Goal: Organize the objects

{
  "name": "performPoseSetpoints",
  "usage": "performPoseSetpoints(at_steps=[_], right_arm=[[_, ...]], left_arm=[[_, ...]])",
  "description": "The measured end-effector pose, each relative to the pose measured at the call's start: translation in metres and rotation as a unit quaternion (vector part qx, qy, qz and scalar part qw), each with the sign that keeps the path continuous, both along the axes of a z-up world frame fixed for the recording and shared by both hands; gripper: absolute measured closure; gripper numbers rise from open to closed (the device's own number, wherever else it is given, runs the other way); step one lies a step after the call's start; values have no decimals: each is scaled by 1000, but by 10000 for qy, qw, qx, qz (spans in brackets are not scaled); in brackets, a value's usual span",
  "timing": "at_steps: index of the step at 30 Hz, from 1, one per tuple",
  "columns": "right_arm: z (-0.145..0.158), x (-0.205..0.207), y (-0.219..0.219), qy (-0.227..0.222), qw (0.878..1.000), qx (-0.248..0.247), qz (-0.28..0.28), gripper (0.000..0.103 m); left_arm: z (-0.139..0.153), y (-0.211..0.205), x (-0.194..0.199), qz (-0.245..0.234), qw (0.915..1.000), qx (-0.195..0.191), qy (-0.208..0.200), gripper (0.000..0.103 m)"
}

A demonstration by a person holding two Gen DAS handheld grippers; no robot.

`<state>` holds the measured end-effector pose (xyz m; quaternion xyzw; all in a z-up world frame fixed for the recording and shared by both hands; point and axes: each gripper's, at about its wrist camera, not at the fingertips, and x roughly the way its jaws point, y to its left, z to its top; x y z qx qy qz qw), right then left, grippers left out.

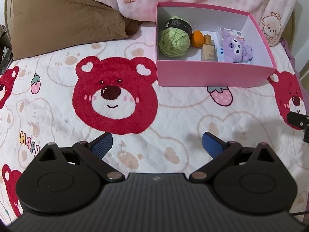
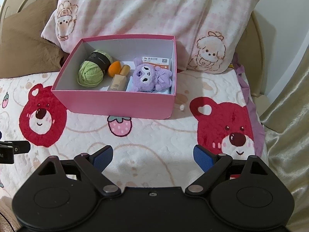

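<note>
A pink box point(image 1: 212, 75) point(image 2: 115, 104) stands on the bed blanket. Inside lie a green yarn ball point(image 1: 173, 41) point(image 2: 89, 73), an orange sponge point(image 1: 197, 38) point(image 2: 114, 68), a beige bottle point(image 1: 208, 51) point(image 2: 119, 79), a purple plush toy point(image 1: 236, 47) point(image 2: 148, 77) and a card packet point(image 2: 156, 60). My left gripper point(image 1: 157, 145) hovers open over the blanket, below and left of the box, with nothing between its blue pads. My right gripper point(image 2: 153, 156) is open too, in front of the box, also with nothing in it.
A bear-print blanket point(image 1: 115, 96) point(image 2: 154, 135) covers the bed. A brown pillow point(image 1: 58, 15) and a pink printed pillow point(image 2: 154, 9) lean behind the box. Gold fabric point(image 2: 289, 135) hangs at the right edge. Part of the other gripper shows at each view's side point(image 1: 297, 118) point(image 2: 11, 150).
</note>
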<state>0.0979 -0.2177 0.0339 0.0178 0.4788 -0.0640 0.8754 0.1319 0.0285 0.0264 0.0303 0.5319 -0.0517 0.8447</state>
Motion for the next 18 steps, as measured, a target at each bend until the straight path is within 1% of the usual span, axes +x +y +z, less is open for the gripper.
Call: performPoseSetpoints(at_steps=[9,13,18], right_arm=[[-1,0,0,27,10000,-1,-7,10],[-2,1,-1,35,10000,-2,-5,10],[-3,1,-2,56,10000,-13,-1,10]], left_arm=[[4,0,-2,-8,10000,-25,-55,2],[5,-2,-3,-11,9999,70,-146,2],[7,-1,-4,-36,9998,73,-175,2]])
